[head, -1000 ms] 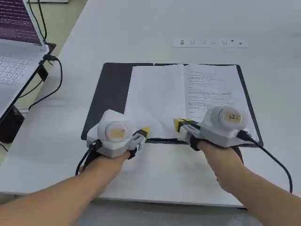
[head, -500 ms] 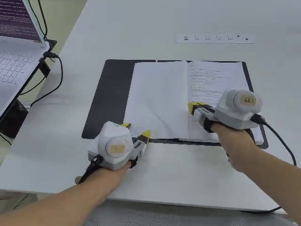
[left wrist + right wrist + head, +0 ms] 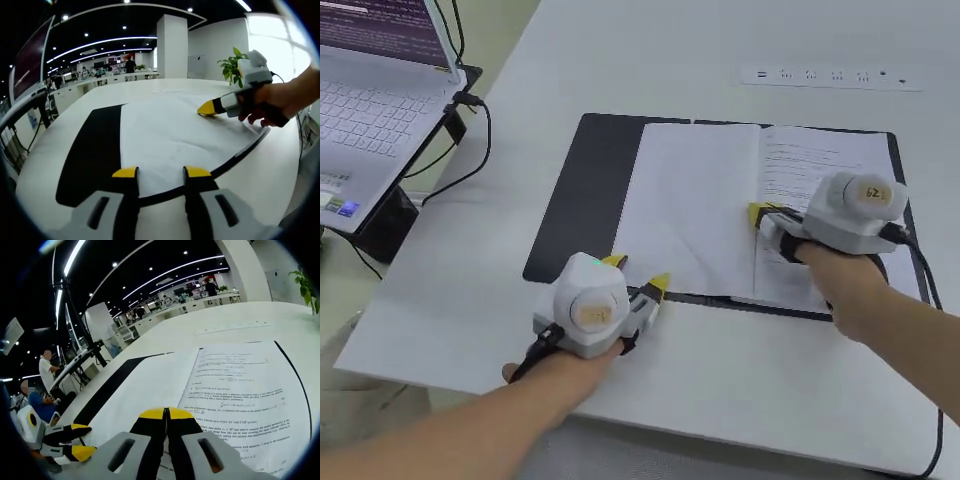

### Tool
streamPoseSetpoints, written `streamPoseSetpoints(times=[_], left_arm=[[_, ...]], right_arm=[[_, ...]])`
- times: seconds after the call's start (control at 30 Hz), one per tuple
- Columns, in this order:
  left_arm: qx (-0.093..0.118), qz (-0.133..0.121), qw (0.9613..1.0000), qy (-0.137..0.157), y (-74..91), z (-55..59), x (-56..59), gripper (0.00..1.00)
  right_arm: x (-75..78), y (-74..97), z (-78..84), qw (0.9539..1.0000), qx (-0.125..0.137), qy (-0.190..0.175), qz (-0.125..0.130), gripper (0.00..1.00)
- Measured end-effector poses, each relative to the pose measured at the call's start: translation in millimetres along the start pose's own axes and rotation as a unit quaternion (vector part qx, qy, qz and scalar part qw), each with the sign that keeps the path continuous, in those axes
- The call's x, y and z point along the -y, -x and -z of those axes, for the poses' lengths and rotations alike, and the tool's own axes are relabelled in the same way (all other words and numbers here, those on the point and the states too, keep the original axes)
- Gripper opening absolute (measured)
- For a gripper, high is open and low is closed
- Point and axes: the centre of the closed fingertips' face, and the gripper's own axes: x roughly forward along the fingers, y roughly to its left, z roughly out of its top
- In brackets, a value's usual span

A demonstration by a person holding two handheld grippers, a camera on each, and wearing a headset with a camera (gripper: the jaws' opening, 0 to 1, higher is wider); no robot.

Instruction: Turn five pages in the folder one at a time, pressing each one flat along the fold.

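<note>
The black folder [image 3: 585, 190] lies open on the white surface [image 3: 620, 60], with a blank white page [image 3: 690, 200] over its left half and a printed sheet [image 3: 240, 385] on its right. The right claw [image 3: 166, 414] has its yellow tips pressed together on the paper by the fold, as its own view makes plain. The left claw [image 3: 161, 172] is spread and holds nothing, sitting at the folder's near edge. The head view adds an open silver laptop [image 3: 370, 110] at far left.
</note>
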Motion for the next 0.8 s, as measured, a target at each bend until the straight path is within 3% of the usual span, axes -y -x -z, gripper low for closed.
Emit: streamPoseSetpoints(times=[0.3,0.8], left_arm=[[0.006,-0.001,1.0000,0.001,-0.2,0.6,-0.1,0.34],[0.013,-0.001,0.9999,0.001,1.8,-0.2,1.0,0.34]], right_arm=[[1.4,-7.7,-12.2,0.9997,0.020,0.007,0.011,0.00],[17.6,-33.1,-34.5,0.9989,0.040,0.000,0.025,0.00]])
